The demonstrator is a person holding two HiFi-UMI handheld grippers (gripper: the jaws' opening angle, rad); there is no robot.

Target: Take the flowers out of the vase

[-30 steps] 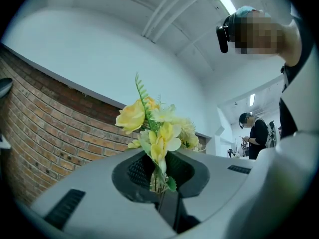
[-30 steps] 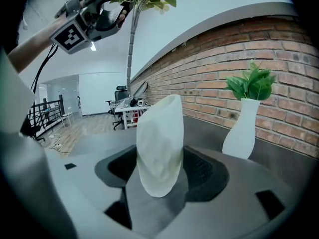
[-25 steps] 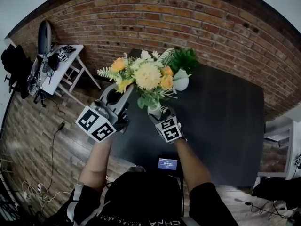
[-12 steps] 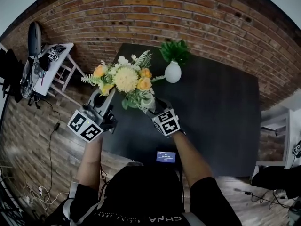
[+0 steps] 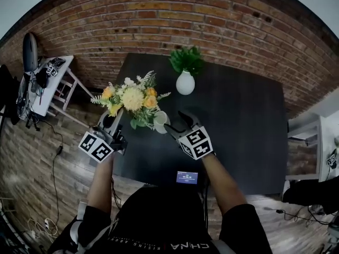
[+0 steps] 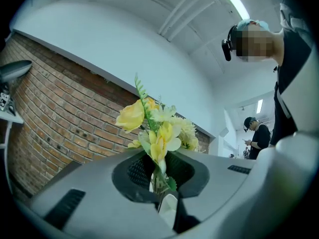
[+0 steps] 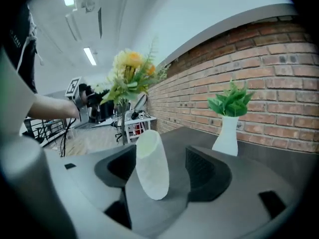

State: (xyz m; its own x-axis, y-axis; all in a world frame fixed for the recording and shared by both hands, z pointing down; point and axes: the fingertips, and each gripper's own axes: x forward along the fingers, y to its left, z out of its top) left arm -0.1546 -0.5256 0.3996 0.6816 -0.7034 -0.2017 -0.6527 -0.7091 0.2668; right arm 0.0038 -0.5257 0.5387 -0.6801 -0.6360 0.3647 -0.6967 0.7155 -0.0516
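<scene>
As they bunch, flowers (image 5: 132, 97) look yellow

We wear a black short-sleeved top (image 5: 159, 218) w/ white print (image 5: 180, 245) low on it, prob. lettering, half cut off. Our left gripper (image 6: 158, 178) & right gripper (image 7: 160, 166): grey shells, black ribbed pads (image 7: 201, 171), each w/ a b/w square-marker cube (image 5: 196, 143).

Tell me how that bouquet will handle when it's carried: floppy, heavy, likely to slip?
Probably stiff: the bouquet stands upright though the left gripper pinches only its thin stems low down. Likely light, yet top-heavy, since the blooms spread wide above that grip, so it may swing.
</scene>
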